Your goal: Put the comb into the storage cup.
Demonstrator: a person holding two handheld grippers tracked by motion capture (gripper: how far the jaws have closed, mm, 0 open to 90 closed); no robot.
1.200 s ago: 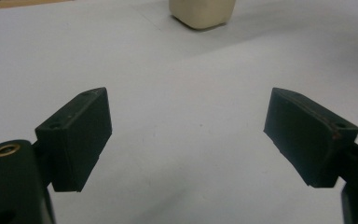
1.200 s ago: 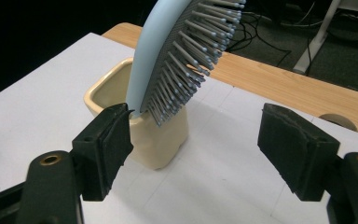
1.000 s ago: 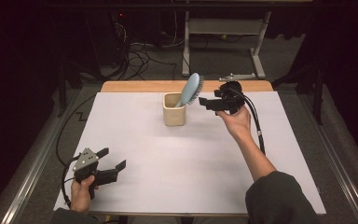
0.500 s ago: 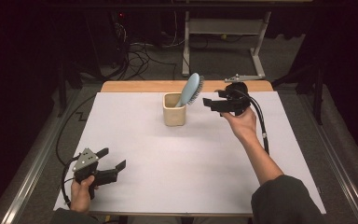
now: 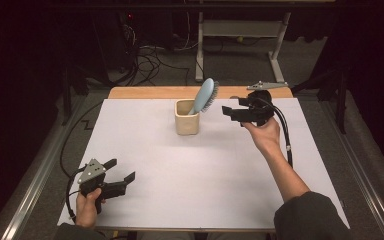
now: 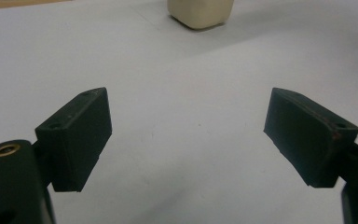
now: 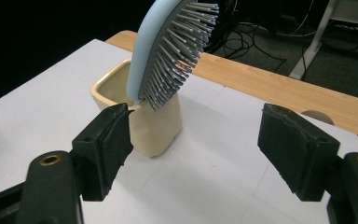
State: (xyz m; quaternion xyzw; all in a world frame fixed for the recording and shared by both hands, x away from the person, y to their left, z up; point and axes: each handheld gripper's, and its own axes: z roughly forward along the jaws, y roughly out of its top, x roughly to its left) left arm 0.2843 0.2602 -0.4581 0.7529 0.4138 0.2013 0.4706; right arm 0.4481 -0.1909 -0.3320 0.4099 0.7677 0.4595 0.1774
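I count one cream cup (image 5: pixel 186 120) on the white surface (image 5: pixel 205 180), standing upright toward the far side, a little left of centre. One pale blue hairbrush (image 5: pixel 204 95) stands in it, handle down inside the cup, head leaning out over the rim toward my right gripper, bristles facing that way.

I have two grippers in play. My right gripper (image 5: pixel 228 111) is held up off the surface just beside the cup, pointing at it. In the right gripper view its two jaws are spread wide with nothing between them; the cup and the brush head sit just past the left one, and I see no contact with either. My left gripper (image 5: pixel 122 174) sits low at the near left corner of the surface, well apart from the cup. In the left gripper view its two jaws are also spread wide, holding nothing, with bare white surface between them and the bottom of the cup far off at the top edge.

Beyond the white sheet I see one strip of wooden tabletop (image 5: pixel 145 92) along the far edge, and a tangle of cables (image 5: pixel 150 55) on the floor behind it.
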